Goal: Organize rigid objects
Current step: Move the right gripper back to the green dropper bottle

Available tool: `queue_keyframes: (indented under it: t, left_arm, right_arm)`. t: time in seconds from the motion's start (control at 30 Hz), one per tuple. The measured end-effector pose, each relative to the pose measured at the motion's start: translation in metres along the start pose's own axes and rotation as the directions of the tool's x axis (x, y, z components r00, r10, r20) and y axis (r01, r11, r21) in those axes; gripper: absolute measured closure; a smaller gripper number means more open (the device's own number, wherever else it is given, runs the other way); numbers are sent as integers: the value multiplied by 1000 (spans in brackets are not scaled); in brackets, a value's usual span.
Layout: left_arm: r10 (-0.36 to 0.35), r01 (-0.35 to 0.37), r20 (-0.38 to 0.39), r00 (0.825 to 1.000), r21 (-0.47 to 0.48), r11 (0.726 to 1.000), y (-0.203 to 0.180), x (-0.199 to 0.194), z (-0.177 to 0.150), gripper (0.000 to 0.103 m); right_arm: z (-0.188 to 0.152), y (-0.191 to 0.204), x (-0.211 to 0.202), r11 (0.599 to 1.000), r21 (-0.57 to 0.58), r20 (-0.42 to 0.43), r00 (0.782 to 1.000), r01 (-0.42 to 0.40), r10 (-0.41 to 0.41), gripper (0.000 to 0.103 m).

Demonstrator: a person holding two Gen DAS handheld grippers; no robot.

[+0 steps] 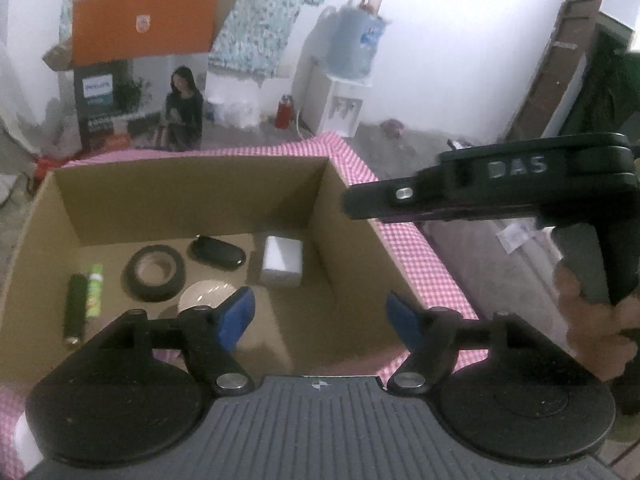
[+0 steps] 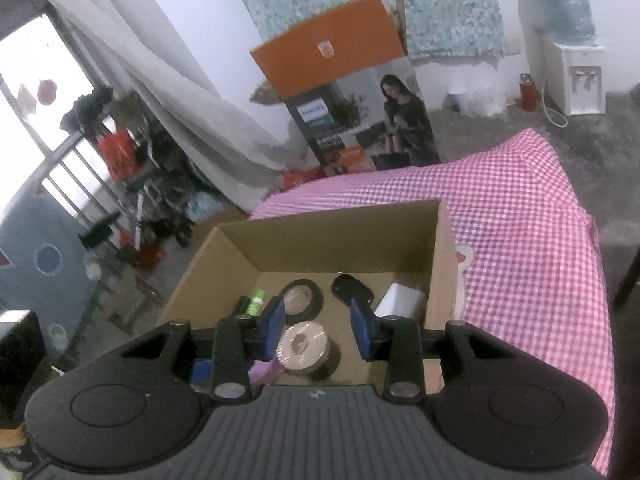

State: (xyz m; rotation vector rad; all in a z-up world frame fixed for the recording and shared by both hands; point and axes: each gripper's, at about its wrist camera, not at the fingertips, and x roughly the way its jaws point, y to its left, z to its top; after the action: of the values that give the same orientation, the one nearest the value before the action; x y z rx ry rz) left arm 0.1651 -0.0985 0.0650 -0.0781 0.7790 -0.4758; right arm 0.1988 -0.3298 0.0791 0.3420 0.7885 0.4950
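Observation:
An open cardboard box (image 1: 180, 200) (image 2: 340, 236) sits on a pink checked cloth. On its floor lie a black tape roll (image 1: 154, 274) (image 2: 302, 298), a black fob (image 1: 218, 254) (image 2: 352, 288), a white block (image 1: 282, 266) (image 2: 400, 300), two green tubes (image 1: 86, 296) (image 2: 256, 300) and a beige roll (image 1: 204, 296) (image 2: 306, 346). My left gripper (image 1: 319, 320) hovers open over the box's near right part, nothing between its fingers. My right gripper (image 2: 318, 330) hangs above the beige roll, jaws partly apart, not gripping it. Its black body (image 1: 500, 188) shows at right, held by a hand (image 1: 600, 320).
The checked cloth (image 2: 520, 208) covers the table and drops off at the right and far edges. On the floor beyond stand a tall printed carton with an orange flap (image 1: 140, 60), a water dispenser (image 1: 344, 80) and a red flask (image 1: 284, 114). Clutter fills the left (image 2: 120, 168).

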Motion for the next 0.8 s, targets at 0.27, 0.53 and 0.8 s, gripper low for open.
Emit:
queue_keyframes:
  t: [0.27,0.53,0.8]
  left_arm:
    - [47,-46,32,998,-24,999,5,-43,-43,20]
    - [140,-139,10,990,-40,989,27,-63,-86,19]
    - [193,-193,-13,981,-44,980,52,-53,-112,19]
  right_arm:
    - [-49,3,-34,990,49,70,989,-132,128,63]
    - [-95,14,-21,969,109,35,975,-221,219,62]
    - [-113,40,16,965,105,-58,967,-242,249,62]
